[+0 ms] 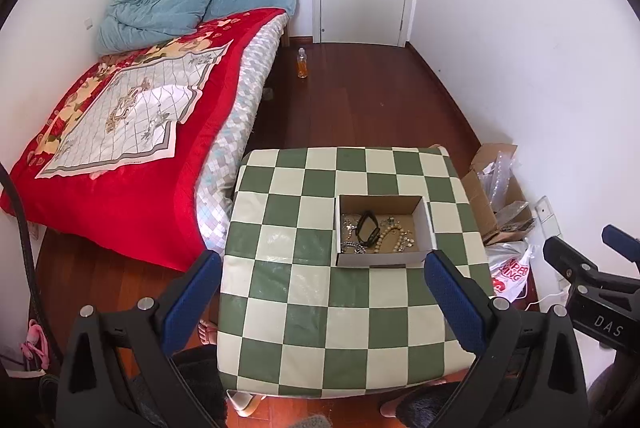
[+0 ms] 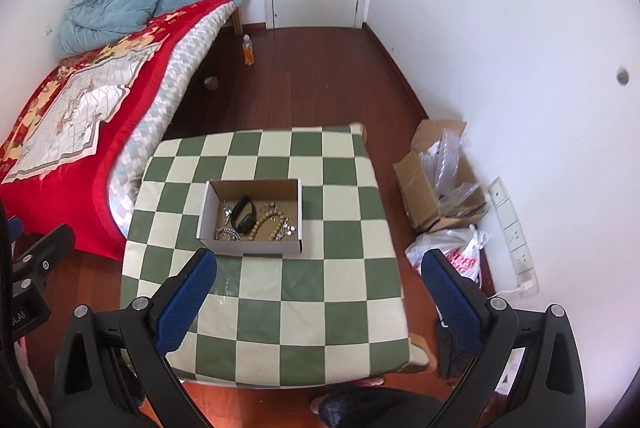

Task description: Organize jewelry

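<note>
Here, both left gripper (image 1: 320, 292) and right gripper (image 2: 320, 288) spread wide, empty, above the table's (image 1: 280, 308) near edge; jewelry (image 1: 376, 232) tangled in the box (image 1: 384, 258) mid-table, toward the far edge, likely snagging into one clump if grabbed carelessly.

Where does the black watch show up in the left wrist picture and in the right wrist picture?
Left wrist view: the black watch lies inside the open cardboard box, left of centre, just right of mid-frame.
Right wrist view: the black watch lies in the same box, left of mid-frame.
Shared landmark: the tan bead string just right of the watch, on the checkered table.
</note>
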Demonstrator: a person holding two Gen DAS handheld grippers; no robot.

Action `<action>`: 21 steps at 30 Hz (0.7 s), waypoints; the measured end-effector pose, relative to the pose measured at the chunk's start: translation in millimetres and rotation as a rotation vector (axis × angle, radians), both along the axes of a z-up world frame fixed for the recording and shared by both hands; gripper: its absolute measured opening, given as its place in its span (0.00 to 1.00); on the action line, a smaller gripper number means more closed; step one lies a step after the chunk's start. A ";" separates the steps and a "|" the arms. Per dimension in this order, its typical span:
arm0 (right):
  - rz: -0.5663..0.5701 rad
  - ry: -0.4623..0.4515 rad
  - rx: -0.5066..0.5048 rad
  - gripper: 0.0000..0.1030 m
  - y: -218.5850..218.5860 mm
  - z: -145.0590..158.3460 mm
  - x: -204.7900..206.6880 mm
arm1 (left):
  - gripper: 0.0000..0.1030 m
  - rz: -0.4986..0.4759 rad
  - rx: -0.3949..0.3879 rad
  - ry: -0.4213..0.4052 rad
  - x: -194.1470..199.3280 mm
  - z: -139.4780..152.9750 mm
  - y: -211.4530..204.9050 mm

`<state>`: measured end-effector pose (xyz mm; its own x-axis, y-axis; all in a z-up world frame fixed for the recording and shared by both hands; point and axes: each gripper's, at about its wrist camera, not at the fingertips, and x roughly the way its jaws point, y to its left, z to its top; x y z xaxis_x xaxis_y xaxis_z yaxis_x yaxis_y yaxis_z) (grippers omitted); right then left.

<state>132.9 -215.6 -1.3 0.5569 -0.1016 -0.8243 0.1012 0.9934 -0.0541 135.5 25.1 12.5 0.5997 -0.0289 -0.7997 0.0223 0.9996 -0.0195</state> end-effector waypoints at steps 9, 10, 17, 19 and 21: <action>0.008 -0.024 -0.030 1.00 2.0 27.1 -1.5 | 1.00 0.034 -0.009 0.037 5.5 6.7 -1.9; 0.011 -0.019 -0.026 1.00 1.5 26.3 0.9 | 1.00 0.041 -0.006 0.046 8.5 6.1 -2.1; 0.012 0.007 -0.002 1.00 1.5 15.0 19.1 | 1.00 0.064 0.029 0.054 22.8 1.1 -3.7; 0.011 0.010 -0.006 1.00 2.1 10.9 23.5 | 1.00 0.066 0.045 0.059 25.5 -1.6 -4.5; 0.012 0.012 -0.008 1.00 2.3 8.3 26.7 | 1.00 0.066 0.046 0.059 26.6 -3.2 -3.9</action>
